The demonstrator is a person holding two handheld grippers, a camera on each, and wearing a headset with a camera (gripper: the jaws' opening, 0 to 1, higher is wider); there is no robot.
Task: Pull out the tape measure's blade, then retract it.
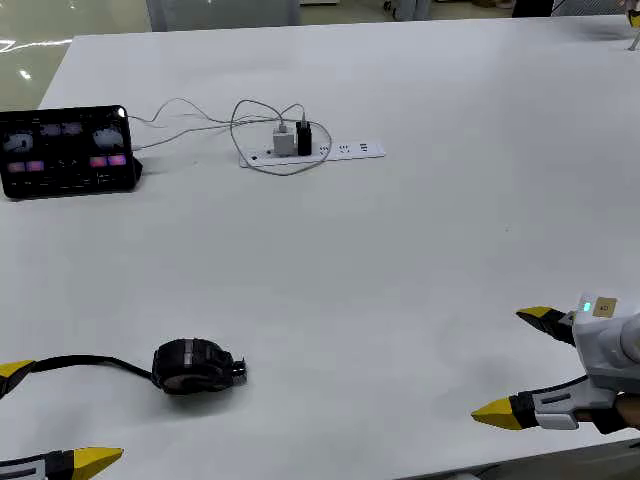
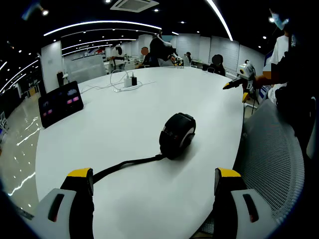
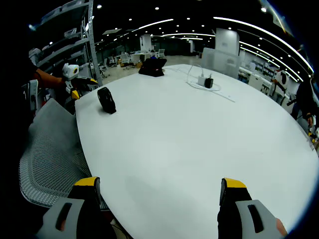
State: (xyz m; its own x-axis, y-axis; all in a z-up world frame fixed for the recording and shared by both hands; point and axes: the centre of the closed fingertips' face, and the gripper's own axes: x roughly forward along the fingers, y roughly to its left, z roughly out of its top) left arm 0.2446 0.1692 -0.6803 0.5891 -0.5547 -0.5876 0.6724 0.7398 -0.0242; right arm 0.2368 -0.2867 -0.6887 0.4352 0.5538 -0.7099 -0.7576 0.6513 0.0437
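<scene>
Nearest, the left gripper [image 1: 55,415] sits at the near table edge with its yellow-tipped jaws wide apart and nothing between them; the right gripper [image 1: 512,362], well apart from it along the same edge, also has its jaws spread and empty. Both hang over the white glossy table top [image 1: 400,250]. A grey mesh chair seat [image 2: 269,159] lies just off the edge in the left gripper view. Just beyond the left gripper lies the black round-cased tape measure [image 1: 190,365], resting on the table and gripped by neither tool. Its thin black wrist strap [image 1: 90,363] trails back towards the left gripper and ends beside one jaw; contact there cannot be told. The blade tip [image 1: 238,372] sits at the case mouth, on the side away from the strap. Farther off stands a black tilted control panel with pink-lit keys [image 1: 65,152], and beside it a white power strip [image 1: 345,151] holding one white plug adapter [image 1: 285,140] and one black plug adapter [image 1: 304,138], with thin white cables [image 1: 200,115] looped round them
</scene>
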